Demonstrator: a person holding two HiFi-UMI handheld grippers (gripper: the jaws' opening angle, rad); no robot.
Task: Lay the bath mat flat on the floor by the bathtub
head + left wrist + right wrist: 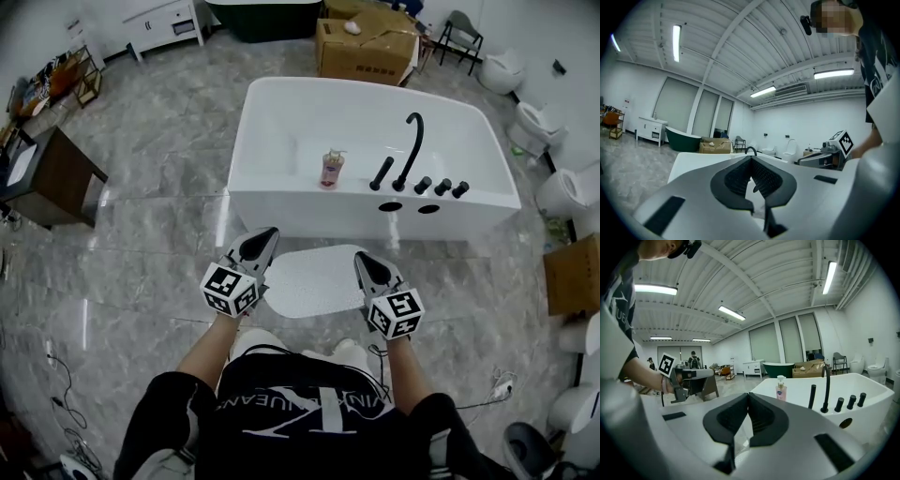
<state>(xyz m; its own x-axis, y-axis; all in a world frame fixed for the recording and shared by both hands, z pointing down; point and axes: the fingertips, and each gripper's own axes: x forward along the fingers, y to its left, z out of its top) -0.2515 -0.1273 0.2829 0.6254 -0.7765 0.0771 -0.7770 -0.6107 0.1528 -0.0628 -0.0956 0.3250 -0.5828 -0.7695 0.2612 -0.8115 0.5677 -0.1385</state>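
Observation:
The bath mat point(314, 279) is a white, speckled oval held between my two grippers, just in front of the white bathtub point(281, 122). My left gripper point(263, 240) is shut on the mat's left edge, and my right gripper point(361, 262) is shut on its right edge. In the left gripper view the jaws point(750, 158) meet at their tips with a strip of white mat point(752, 187) pinched below them. The right gripper view shows the same: the gripper point(748, 394) is closed, with the mat point(743, 434) between the pads. I cannot tell whether the mat touches the floor.
A pink soap bottle point(331, 169) and a black faucet point(411, 150) stand on the tub's near ledge. A dark cabinet point(56, 173) is at left, a cardboard box point(366, 52) is behind the tub, and toilets point(562, 192) and another box point(574, 274) line the right. Cables lie on the marble floor point(141, 281).

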